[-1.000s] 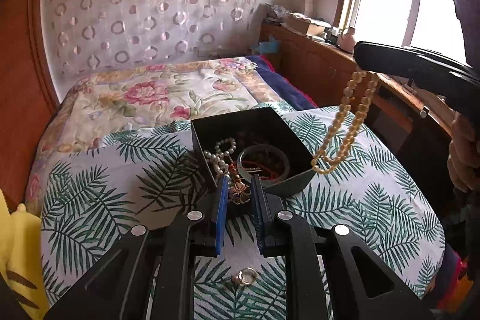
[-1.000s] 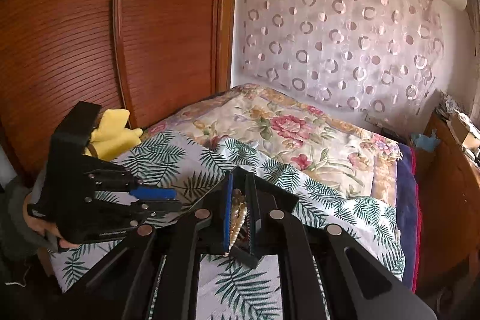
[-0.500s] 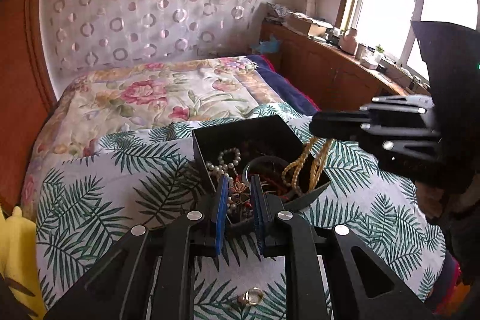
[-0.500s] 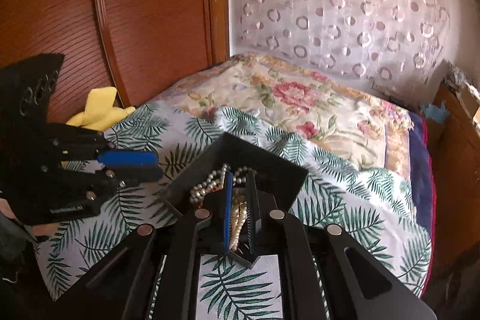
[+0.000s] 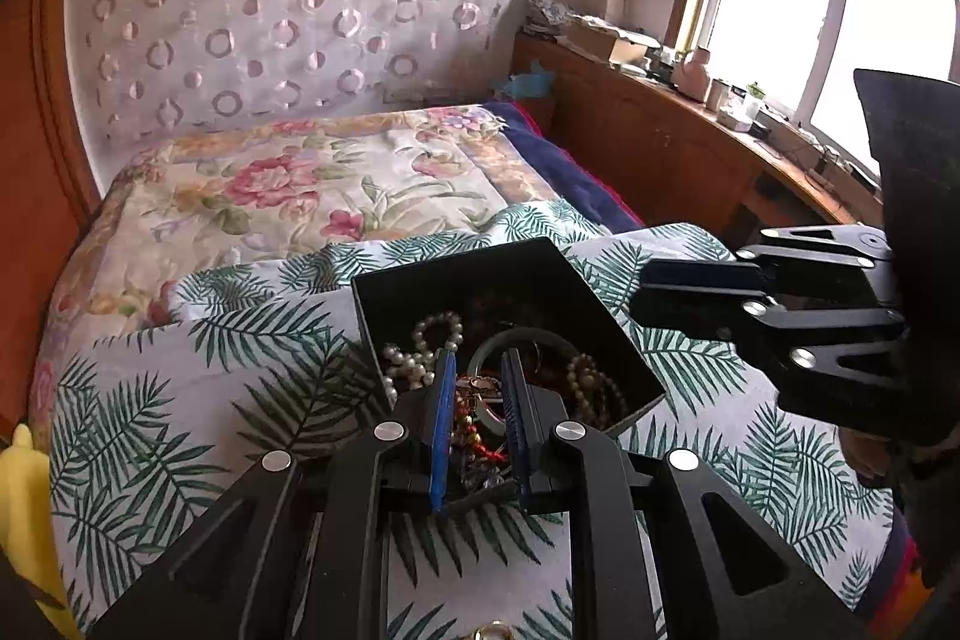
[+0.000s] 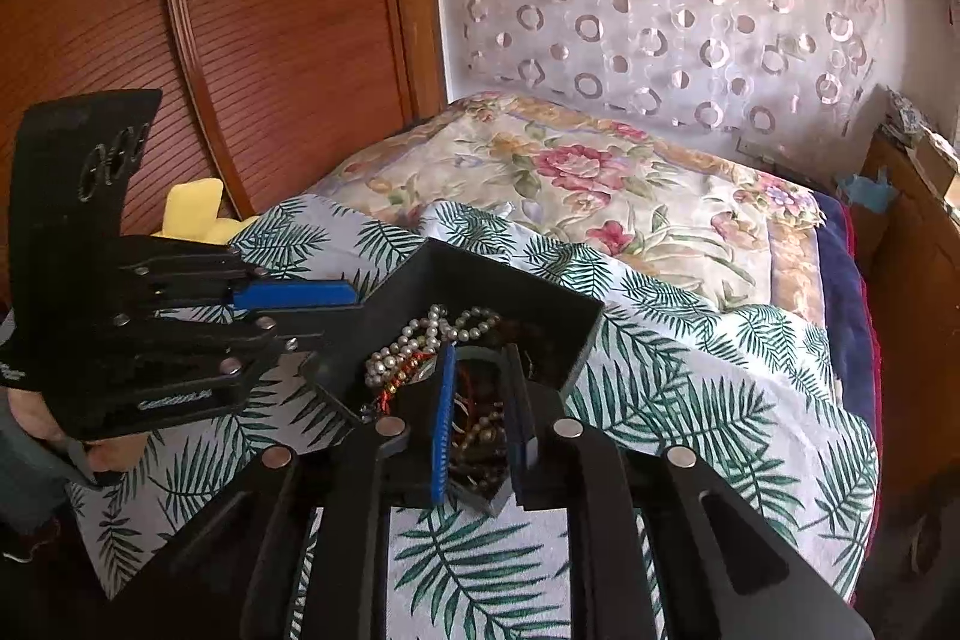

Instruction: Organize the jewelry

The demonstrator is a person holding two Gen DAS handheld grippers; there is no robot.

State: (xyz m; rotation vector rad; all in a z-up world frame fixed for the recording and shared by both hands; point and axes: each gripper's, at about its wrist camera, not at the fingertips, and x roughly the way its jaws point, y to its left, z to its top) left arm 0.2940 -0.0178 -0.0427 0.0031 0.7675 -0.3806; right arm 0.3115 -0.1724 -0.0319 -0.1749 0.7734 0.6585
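Note:
A black open box (image 5: 522, 263) sits on the palm-leaf cloth, also in the right wrist view (image 6: 510, 280). It holds a white pearl strand (image 5: 420, 340), a green bangle (image 5: 528, 340), a yellow bead necklace (image 5: 591, 382) and red beads. My left gripper (image 5: 477, 370) is open over the box's near edge, and a flower brooch (image 5: 477, 388) lies between its fingers. My right gripper (image 6: 480, 358) is open and empty over the box. It shows from the side in the left wrist view (image 5: 696, 292).
A ring (image 5: 493, 631) lies on the cloth below the left gripper. A yellow cloth (image 6: 192, 214) lies at the bed's left edge by the wooden wardrobe (image 6: 240, 40). A floral quilt (image 5: 312, 184) covers the far bed. A wooden sideboard (image 5: 690, 142) runs under the window.
My right gripper lowered the yellow bead necklace into the box and opened, letting it go. My left gripper opened and dropped the flower brooch over the box.

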